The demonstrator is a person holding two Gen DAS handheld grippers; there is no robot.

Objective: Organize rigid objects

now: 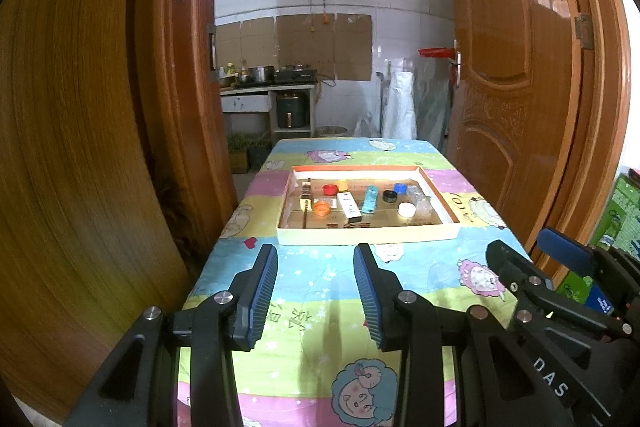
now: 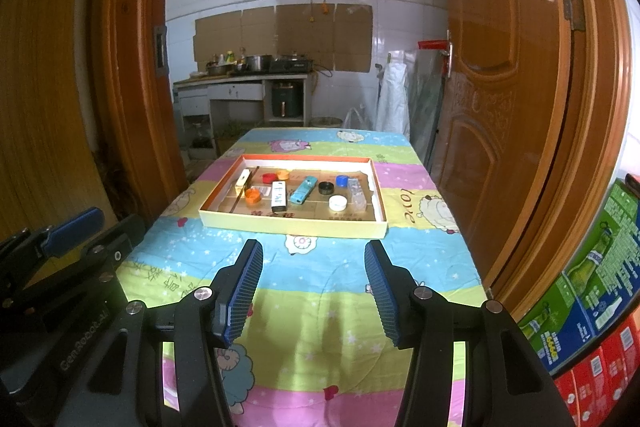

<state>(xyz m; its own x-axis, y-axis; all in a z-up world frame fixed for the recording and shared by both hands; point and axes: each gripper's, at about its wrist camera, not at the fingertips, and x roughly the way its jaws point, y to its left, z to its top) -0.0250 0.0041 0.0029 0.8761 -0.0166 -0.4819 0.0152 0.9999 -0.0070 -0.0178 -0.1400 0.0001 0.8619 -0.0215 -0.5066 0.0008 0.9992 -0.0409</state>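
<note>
Left hand-held gripper (image 1: 316, 291) agape, tray (image 1: 366, 237) beyond

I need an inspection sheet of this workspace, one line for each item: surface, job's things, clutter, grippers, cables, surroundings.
Surface: table under a cartoon-print cloth.
Job's things: shallow tray holding red cap, orange cap, white cap, black cap, blue cap, teal lighter, white box, clear bottle.
Clutter: nothing seen on the cloth outside the tray.
Grippers: left gripper and right gripper open, empty, short of the tray.
Cables: a cord hangs on the far wall.
Surroundings: wooden door, kitchen counter, printed cartons.
</note>
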